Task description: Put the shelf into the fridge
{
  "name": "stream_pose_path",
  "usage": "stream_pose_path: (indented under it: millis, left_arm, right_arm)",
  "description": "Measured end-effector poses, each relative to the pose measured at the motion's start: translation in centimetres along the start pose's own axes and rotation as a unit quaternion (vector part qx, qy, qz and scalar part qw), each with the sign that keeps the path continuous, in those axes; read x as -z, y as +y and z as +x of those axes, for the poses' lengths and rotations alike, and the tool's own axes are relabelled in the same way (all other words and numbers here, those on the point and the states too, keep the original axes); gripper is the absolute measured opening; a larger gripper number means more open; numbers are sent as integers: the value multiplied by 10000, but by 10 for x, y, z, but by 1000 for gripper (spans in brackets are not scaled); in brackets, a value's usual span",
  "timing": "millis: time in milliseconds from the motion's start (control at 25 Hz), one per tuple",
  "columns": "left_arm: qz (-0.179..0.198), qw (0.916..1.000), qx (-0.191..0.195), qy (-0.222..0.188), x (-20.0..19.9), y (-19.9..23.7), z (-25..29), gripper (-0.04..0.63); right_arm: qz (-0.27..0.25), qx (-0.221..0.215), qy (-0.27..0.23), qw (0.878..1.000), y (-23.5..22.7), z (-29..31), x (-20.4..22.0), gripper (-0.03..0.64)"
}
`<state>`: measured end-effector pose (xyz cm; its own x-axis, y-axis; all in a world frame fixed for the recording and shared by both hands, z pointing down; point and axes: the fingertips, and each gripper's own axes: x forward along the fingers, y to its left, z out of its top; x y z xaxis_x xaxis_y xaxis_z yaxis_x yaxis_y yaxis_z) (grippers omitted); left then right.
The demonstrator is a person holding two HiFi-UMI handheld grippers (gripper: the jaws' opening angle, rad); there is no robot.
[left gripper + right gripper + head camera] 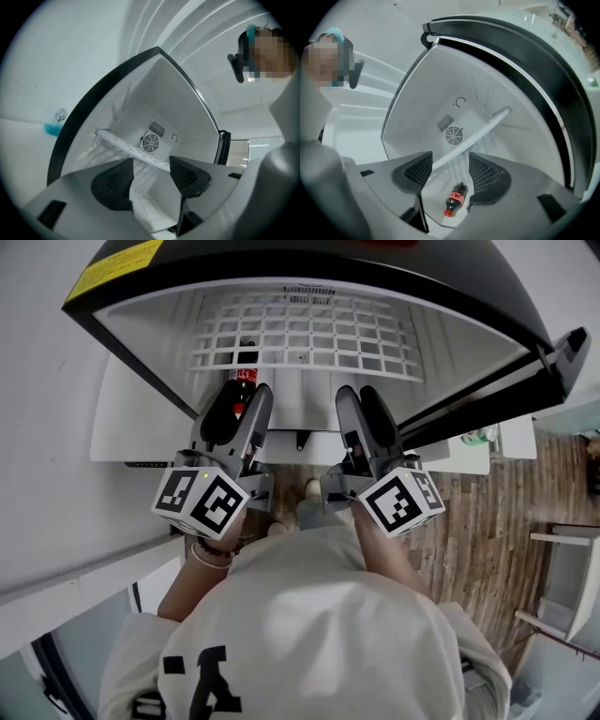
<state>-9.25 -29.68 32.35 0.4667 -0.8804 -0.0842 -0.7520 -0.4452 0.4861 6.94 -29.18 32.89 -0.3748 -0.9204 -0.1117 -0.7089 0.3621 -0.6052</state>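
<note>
The white wire shelf (305, 334) lies level inside the open fridge (127, 341), resting across the upper part of the cavity. In the left gripper view the shelf (126, 146) runs as a thin white bar in front of the back wall. In the right gripper view the shelf (480, 132) slants across the interior. My left gripper (242, 404) and right gripper (361, 401) hover side by side just outside the fridge's front, below the shelf. Both are open, and neither touches the shelf. Nothing sits between the left jaws (152, 171) or the right jaws (450, 171).
A cola bottle (456, 199) with a red label stands on the fridge floor under the shelf, also seen as a bottle (246, 381) beside my left gripper. A round fan vent (151, 142) sits on the back wall. The fridge door (562, 362) stands open at right over the wooden floor (487, 540).
</note>
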Motion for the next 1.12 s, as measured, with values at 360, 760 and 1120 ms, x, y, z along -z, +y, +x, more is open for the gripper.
stream_pose_path:
  millis: [360, 760, 1120]
  left_arm:
    - [283, 9994, 140, 163, -1, -6, -18, 149]
    - [582, 9967, 478, 294, 2, -19, -40, 14]
    - [564, 9955, 667, 372, 12, -35, -55, 8]
  right_arm:
    - [-515, -393, 204, 9977, 41, -2, 22, 130]
    - [-1139, -982, 309, 9881, 85, -16, 46, 34]
    - [-1126, -1086, 346, 9871, 94, -40, 53, 29]
